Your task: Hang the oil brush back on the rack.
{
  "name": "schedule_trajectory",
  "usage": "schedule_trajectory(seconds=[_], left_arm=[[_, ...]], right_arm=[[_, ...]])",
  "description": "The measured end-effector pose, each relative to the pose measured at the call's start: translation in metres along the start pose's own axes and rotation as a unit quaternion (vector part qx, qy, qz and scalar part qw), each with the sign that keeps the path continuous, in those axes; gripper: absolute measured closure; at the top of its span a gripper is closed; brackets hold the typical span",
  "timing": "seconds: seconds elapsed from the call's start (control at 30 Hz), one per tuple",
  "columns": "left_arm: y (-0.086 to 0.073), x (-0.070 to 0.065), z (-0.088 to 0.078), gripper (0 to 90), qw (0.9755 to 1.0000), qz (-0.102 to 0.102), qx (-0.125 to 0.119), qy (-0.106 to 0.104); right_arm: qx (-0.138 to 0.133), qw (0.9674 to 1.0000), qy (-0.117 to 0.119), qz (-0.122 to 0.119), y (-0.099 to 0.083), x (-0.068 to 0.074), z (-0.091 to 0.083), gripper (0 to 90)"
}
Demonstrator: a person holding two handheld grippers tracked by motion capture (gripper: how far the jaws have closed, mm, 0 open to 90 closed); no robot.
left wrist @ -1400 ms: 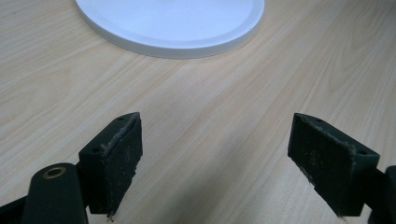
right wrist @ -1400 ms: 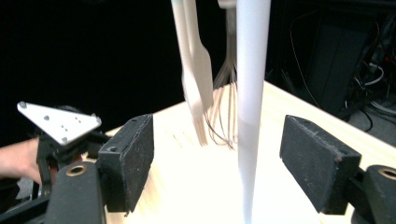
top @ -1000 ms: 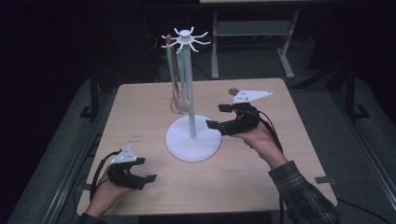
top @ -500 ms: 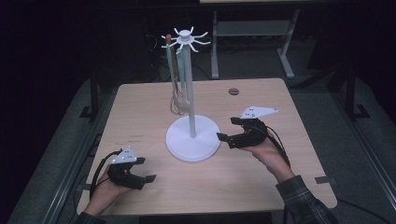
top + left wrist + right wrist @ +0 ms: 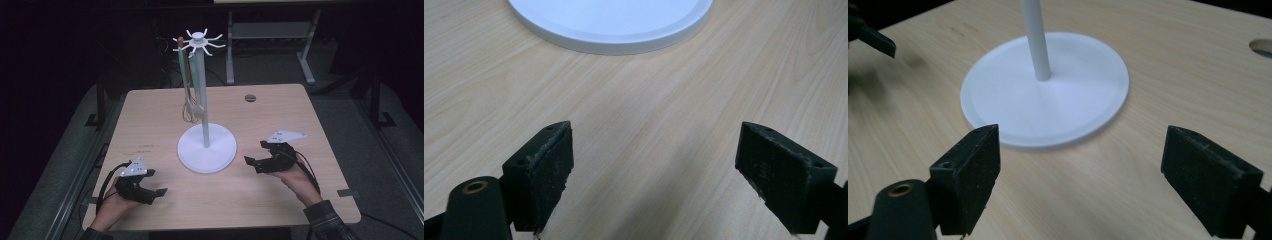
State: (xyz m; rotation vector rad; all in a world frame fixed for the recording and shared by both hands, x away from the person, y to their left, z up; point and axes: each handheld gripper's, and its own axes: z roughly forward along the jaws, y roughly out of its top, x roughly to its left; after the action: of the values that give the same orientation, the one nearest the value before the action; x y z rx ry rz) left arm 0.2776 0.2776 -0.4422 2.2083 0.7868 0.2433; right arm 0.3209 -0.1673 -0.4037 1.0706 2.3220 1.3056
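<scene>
A white utensil stand (image 5: 207, 148) with a round base, a thin pole and a crown of hooks rises mid-table. Two green-handled utensils (image 5: 190, 100) hang from its hooks on the left side. My right gripper (image 5: 255, 152) is low over the table just right of the base, pointing at it. It is open, its jaws have just been opening further, and nothing is between them. In the right gripper view the base (image 5: 1048, 95) lies ahead of the jaws (image 5: 1080, 170). My left gripper (image 5: 155, 182) rests near the front left, open and empty, with the base's edge (image 5: 609, 25) ahead of it.
The light wooden table (image 5: 150, 115) has a small round cable hole (image 5: 250, 98) at the back right. Dark floor and metal frame legs (image 5: 230, 45) lie beyond the far edge. Bare wood stretches between my two grippers in front of the stand.
My right gripper has come down and back toward the front right, from beside the pole to low beside the base. The left gripper has stayed put.
</scene>
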Motion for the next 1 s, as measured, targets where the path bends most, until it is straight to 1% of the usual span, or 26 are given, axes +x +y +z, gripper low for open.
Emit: schedule_trajectory(seconds=[0.07,0.17,0.2,0.23,0.27,0.3,0.37,0.43,0.47,0.5,0.57,0.63,0.73,0.8,0.83,0.93,1.0], left_arm=[[0.0,0.0,0.0,15.3,1.0,0.002,0.001,0.001],[0.0,-0.001,0.002,15.4,0.9999,0.009,0.008,0.005],[0.0,-0.002,0.003,15.4,1.0,0.005,0.007,0.004],[0.0,-0.002,0.003,15.3,0.9999,0.011,0.011,0.004],[0.0,-0.002,0.004,15.3,0.9998,0.012,0.012,0.006],[0.0,-0.002,0.004,15.3,0.9998,0.012,0.012,0.006],[-0.001,-0.003,0.005,15.3,0.9999,0.011,0.011,0.007],[-0.001,-0.003,0.005,15.4,0.9998,0.011,0.011,0.009],[-0.001,-0.004,0.006,15.4,0.9998,0.012,0.011,0.01],[-0.002,-0.005,0.007,15.4,0.9999,0.008,0.008,0.007],[-0.001,-0.006,0.008,15.4,0.9998,0.014,0.011,0.008],[-0.001,-0.007,0.009,15.4,0.9999,0.011,0.008,0.007],[-0.002,-0.007,0.01,15.5,0.9999,0.007,0.008,0.007],[-0.002,-0.007,0.01,15.5,0.9999,0.005,0.008,0.006],[-0.002,-0.007,0.01,15.5,0.9999,0.005,0.008,0.006],[-0.002,-0.007,0.011,15.6,0.9999,0.005,0.01,0.007],[-0.002,-0.006,0.011,15.6,0.9999,0.004,0.009,0.008]], right_arm=[[0.002,1.0,-0.003,-0.001,-0.003,-0.001,0.0,15.3],[0.009,0.9999,-0.009,0.005,-0.015,-0.003,-0.002,14.8],[0.013,0.9998,-0.011,0.008,-0.021,-0.004,-0.002,14.4],[0.015,0.9998,-0.015,0.006,-0.025,-0.005,-0.003,14.4],[0.017,0.9996,-0.02,0.008,-0.028,-0.005,-0.003,14.3],[0.017,0.9996,-0.02,0.008,-0.028,-0.005,-0.003,14.3],[0.021,0.9994,-0.024,0.01,-0.037,-0.007,-0.005,14.2],[0.022,0.9994,-0.025,0.01,-0.039,-0.007,-0.005,14.1],[0.024,0.9992,-0.031,0.009,-0.043,-0.008,-0.006,14.0],[0.024,0.9992,-0.031,0.009,-0.043,-0.008,-0.006,14.0],[0.024,0.9991,-0.032,0.012,-0.047,-0.008,-0.007,14.0],[0.026,0.9988,-0.039,0.012,-0.054,-0.01,-0.01,13.9],[0.028,0.9986,-0.041,0.02,-0.06,-0.012,-0.012,13.9],[0.033,0.998,-0.053,0.012,-0.065,-0.012,-0.013,13.8],[0.038,0.9976,-0.057,0.014,-0.068,-0.013,-0.014,13.7],[0.042,0.9973,-0.059,0.016,-0.072,-0.013,-0.015,13.7],[0.046,0.997,-0.062,0.012,-0.075,-0.013,-0.016,13.6]])
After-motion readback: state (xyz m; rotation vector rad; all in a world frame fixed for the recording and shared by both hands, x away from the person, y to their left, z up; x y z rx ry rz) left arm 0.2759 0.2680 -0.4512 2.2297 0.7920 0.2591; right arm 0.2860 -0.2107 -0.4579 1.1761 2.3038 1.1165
